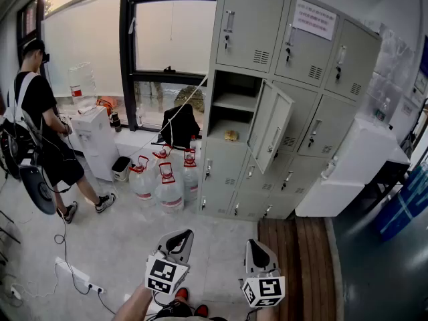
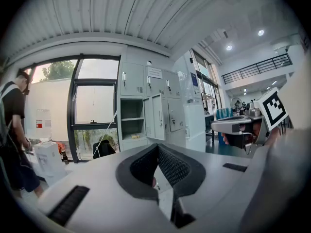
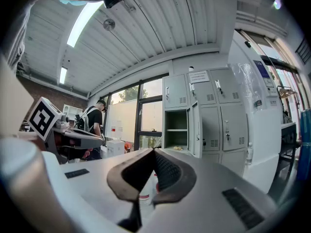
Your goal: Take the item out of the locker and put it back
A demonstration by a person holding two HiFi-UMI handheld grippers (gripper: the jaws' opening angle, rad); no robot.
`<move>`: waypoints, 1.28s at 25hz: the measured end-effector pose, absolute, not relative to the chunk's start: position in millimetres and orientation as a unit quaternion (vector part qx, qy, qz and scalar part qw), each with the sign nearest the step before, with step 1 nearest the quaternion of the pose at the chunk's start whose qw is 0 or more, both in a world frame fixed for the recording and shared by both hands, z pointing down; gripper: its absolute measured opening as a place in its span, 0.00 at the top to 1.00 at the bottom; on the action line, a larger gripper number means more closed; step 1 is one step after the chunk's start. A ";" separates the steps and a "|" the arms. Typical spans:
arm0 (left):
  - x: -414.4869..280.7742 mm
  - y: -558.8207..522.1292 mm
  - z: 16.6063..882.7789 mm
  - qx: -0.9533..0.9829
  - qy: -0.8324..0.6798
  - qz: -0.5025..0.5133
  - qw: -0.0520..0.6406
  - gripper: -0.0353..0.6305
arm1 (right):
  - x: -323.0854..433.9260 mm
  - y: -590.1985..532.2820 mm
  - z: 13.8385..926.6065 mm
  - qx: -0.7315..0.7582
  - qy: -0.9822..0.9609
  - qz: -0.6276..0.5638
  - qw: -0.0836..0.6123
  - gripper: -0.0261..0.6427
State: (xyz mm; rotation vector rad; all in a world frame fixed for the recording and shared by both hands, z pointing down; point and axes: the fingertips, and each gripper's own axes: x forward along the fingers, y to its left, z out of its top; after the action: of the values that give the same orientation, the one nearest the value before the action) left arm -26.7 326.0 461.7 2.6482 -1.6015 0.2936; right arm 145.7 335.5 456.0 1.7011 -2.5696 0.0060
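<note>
Small yellowish item (image 1: 231,136) seen on bottom of open locker (image 1: 294,65) compartment, under inner shelf; too small for long axis or pointing to be told. Door (image 1: 271,124) swung out at its right. Water bottles (image 1: 167,186) stood on floor near locker foot. Left gripper (image 1: 179,236) and right gripper (image 1: 256,249) held low, well apart from locker, jaws pressed together, nothing between.

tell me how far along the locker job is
Done: the locker door stands open. In hand: nothing; the left gripper and right gripper are both shut and empty, well back from the locker. The small item lies on the open compartment's floor. Left, as it looks: reaching in, taking it out and putting it back; whether it has been out once already, the pictures cannot tell.
</note>
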 end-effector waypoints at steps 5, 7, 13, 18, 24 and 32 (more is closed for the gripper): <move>-21.4 324.7 460.5 0.853 -0.513 0.092 0.011 0.91 | 151.6 332.8 458.1 0.552 -0.834 0.004 0.030 0.94; -17.7 322.8 461.6 0.854 -0.512 0.092 0.011 0.91 | 154.0 331.4 458.0 0.552 -0.833 0.005 0.027 0.94; -10.7 310.3 463.2 0.855 -0.511 0.093 0.016 0.91 | 156.7 316.8 457.5 0.549 -0.836 0.002 0.027 0.94; -11.7 286.1 464.4 0.853 -0.513 0.093 0.016 0.91 | 155.3 292.4 460.0 0.547 -0.836 0.000 0.029 0.94; -17.6 229.2 472.0 0.852 -0.515 0.093 0.018 0.91 | 154.2 235.2 467.9 0.551 -0.834 0.003 0.028 0.94; -26.6 111.9 466.0 0.859 -0.502 0.095 0.024 0.91 | 144.0 125.2 460.5 0.563 -0.826 0.008 0.027 0.94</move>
State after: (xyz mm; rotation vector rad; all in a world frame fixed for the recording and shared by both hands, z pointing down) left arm -26.6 111.9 466.0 2.6583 -1.5546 0.2926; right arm 144.0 125.2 460.5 1.7382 -2.5506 0.0261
